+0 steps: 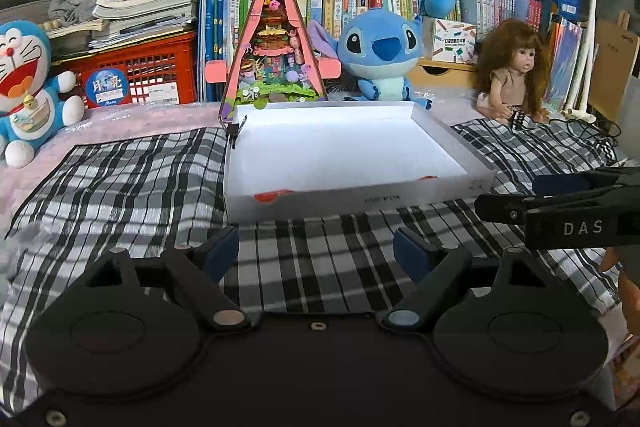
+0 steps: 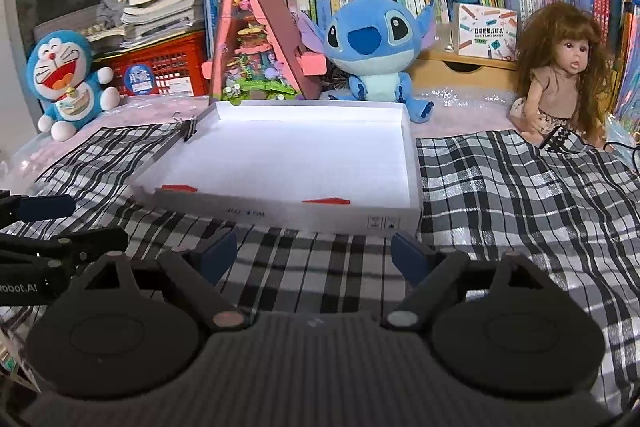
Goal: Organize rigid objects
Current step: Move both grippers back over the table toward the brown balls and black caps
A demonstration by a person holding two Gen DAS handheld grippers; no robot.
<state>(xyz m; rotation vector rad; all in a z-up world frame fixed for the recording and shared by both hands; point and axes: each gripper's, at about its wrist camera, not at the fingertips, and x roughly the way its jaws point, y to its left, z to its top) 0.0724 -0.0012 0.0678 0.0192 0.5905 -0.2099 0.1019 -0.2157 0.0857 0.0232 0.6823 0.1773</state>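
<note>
A shallow white box (image 1: 472, 181) (image 2: 412, 163) lies open on the checked cloth. Two red-orange objects (image 1: 267, 195) (image 2: 179, 188) peek over its near wall; most of each is hidden. A black binder clip (image 1: 233, 131) (image 2: 188, 129) grips the box's far left corner. My left gripper (image 1: 316, 253) hovers over the cloth just short of the box, open with nothing between its blue pads. My right gripper (image 2: 314, 253) is likewise open and empty before the near wall. Each gripper shows at the edge of the other's view: the right one (image 1: 560, 211), the left one (image 2: 48, 227).
Behind the box stand a pink triangular toy house (image 1: 274, 39) (image 2: 256, 39), a blue plush (image 1: 380, 55) (image 2: 372, 47), a blue-and-white cat plush (image 1: 28, 87) (image 2: 68, 83) and a doll (image 1: 516, 71) (image 2: 560, 75). Books and red crates (image 1: 140, 71) line the back. A black cable (image 1: 592, 131) trails at right.
</note>
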